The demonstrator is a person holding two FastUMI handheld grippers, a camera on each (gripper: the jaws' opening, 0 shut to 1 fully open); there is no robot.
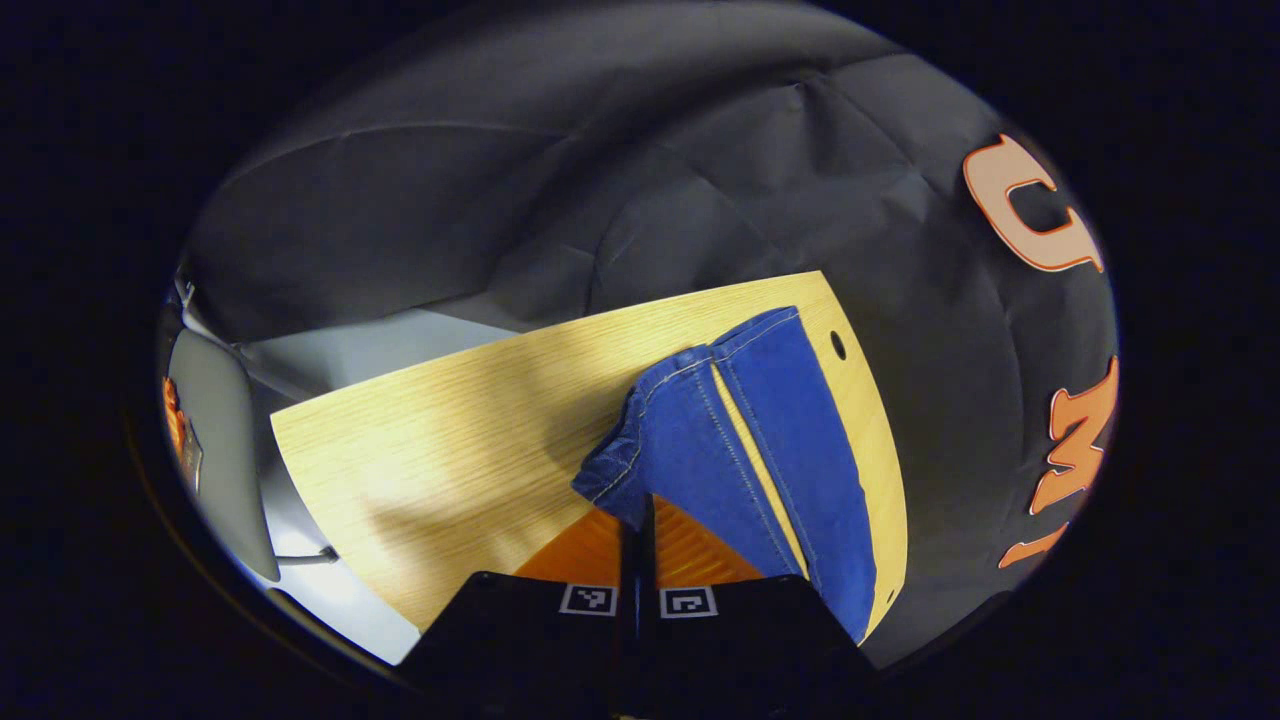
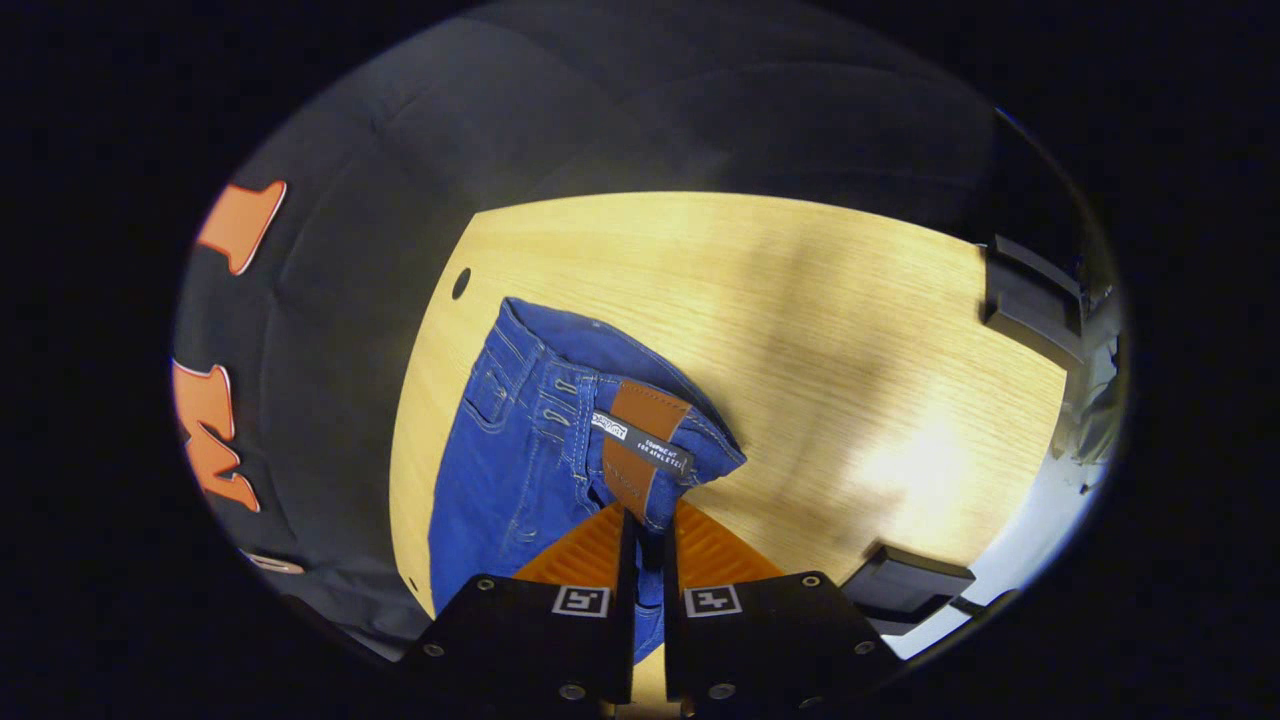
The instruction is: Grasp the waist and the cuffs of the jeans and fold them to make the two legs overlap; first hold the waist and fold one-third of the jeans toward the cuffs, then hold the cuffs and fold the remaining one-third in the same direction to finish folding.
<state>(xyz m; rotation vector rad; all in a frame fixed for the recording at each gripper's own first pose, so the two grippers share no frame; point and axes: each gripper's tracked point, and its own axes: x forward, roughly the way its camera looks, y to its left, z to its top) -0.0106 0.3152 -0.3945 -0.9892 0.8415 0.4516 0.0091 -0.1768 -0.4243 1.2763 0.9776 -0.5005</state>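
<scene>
Landmark: wooden table [image 1: 450,440], light grain, a small round hole [image 1: 838,345] near one edge; every place below is given against it.

Jeans: blue denim jeans [image 1: 790,440], spread along the table's edge nearest the black cloth wall [image 1: 560,200], beside the round hole. Most of the cloth lies flat on the table; both ends are lifted off it.

Cuff end: in the left gripper view the two legs run side by side away from the camera, a narrow strip of table showing between them. One cuff [image 1: 625,455] is raised above the table and curls over; the other leg lies flat, its hem reaching toward the hole.

Waist end: in the right gripper view the waistband [image 2: 640,440] is raised above the table, folded over on itself, with a brown leather patch [image 2: 640,430] and a small dark label facing the camera. Belt loops and a pocket lie on the table side of it.

Left gripper [image 1: 637,530]: above the table's near part, fingers together, clamped on the raised cuff.

Right gripper [image 2: 645,530]: above the table's near part, fingers drawn close with denim pinched between them, clamped on the waistband just below the patch.

Other: dark blocks [image 2: 1030,300] at the table's far edge, right gripper view; what they are cannot be told.
</scene>
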